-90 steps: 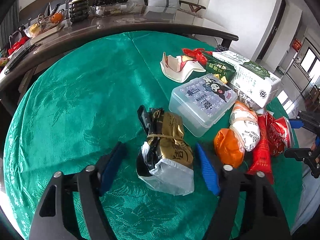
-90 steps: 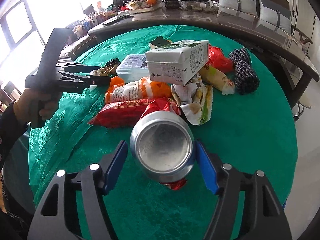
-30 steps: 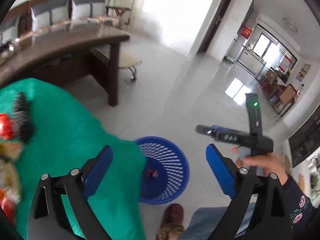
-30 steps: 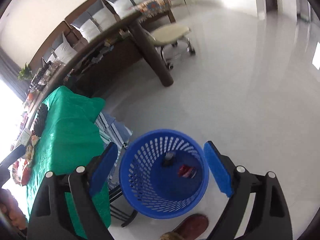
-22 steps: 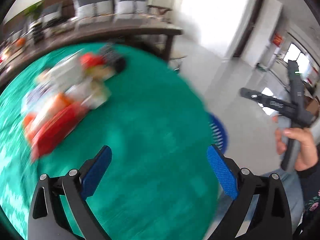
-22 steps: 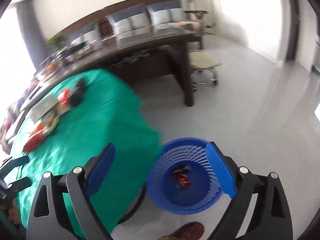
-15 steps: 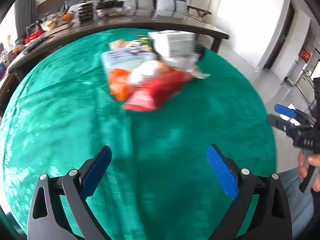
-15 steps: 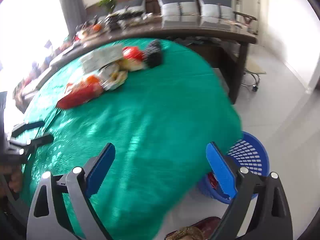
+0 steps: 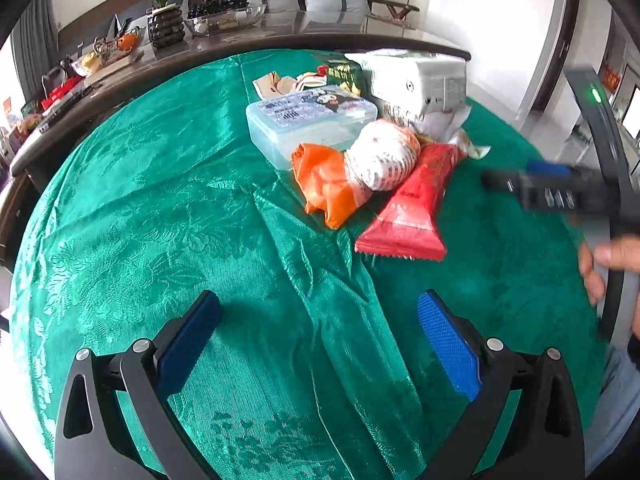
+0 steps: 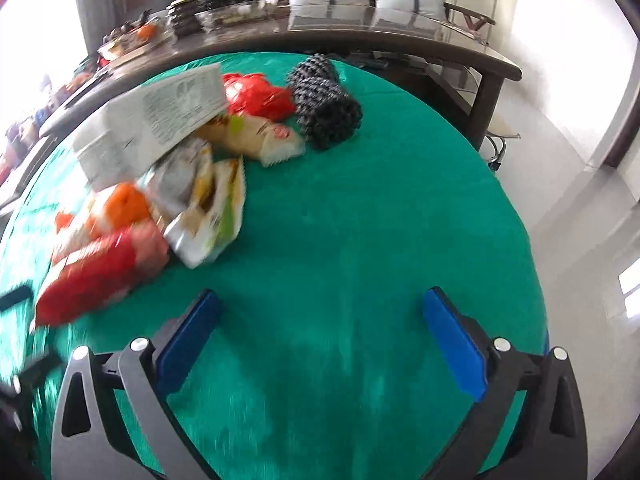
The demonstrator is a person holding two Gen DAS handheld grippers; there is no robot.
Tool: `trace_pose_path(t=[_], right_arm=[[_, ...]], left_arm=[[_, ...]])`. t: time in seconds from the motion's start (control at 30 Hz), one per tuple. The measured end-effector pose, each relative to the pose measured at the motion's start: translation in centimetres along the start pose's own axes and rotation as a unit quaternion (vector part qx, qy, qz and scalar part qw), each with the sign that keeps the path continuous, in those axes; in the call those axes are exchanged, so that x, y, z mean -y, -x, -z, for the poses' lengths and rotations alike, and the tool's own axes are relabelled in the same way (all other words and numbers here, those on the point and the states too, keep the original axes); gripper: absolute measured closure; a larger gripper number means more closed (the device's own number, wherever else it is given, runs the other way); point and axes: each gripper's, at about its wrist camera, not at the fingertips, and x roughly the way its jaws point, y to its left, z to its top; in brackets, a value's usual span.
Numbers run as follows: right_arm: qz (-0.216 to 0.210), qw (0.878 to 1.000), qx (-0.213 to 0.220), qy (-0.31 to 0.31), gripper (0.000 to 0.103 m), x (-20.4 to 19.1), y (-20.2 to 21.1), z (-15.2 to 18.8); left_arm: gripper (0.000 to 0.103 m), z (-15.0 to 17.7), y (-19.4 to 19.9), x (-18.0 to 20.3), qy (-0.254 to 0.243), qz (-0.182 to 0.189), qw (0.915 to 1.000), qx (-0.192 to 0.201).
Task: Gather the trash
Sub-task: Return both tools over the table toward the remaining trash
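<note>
- Left gripper (image 9: 318,344) hung over the round tabletop (image 9: 160,208) draped in shiny green patterned cloth; its blue-padded fingers (image 9: 448,346) stood spread wide with nothing between them, only bare cloth.
- Right gripper (image 10: 320,338) likewise over the green cloth, fingers (image 10: 454,344) at full spread and opening out further; nothing between them either.
- Trash sat in a loose heap well ahead of both pairs of fingers, toward the far half of the tabletop; none of it touched a pad.
- Nearest to the left fingers: a flat red foil snack wrapper (image 9: 412,208) with a serrated end, lying ahead and slightly right of the gap.
- Just beside it on the left, a crumpled orange-and-white plastic bag (image 9: 356,172), resting against a clear plastic lidded box with a cartoon label (image 9: 310,124).
- Behind the box, a white rectangular carton with green print (image 9: 416,80) and torn paper wrappers (image 9: 280,82).
- From the right wrist view the same heap lay ahead and to the left of the fingers, blurred; the red wrapper (image 10: 100,276) was nearest, then a torn white-and-green snack packet (image 10: 208,208).
- Farther back: a crumpled red plastic bag (image 10: 256,96) and a black knobbly roll (image 10: 324,108), side by side and touching.
- In the left wrist view the right gripper's body (image 9: 560,192) showed at the right edge, gripped by a hand (image 9: 608,268).
- A long dark counter (image 10: 360,36) with clutter ran behind the tabletop.
</note>
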Motion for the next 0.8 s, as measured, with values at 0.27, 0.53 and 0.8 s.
trace_pose_path(t=[0.27,0.53,0.8], right_arm=[[0.005,1.000,-0.001,-0.010,0.005,0.6,-2.1,-3.3],[0.009,1.000,0.000,-0.017,0.005,0.4,-2.8,-4.3],[0.009,1.000,0.000,-0.018,0.005,0.4,-2.8,-4.3]], left_arm=[[0.004,0.3,0.1,0.4,-0.001,-0.004,1.0000,-0.001],[0.004,0.4,0.2,0.5,-0.001,-0.005,1.0000,-0.001],[0.004,0.3,0.1,0.4,0.000,-0.006,1.0000,-0.001]])
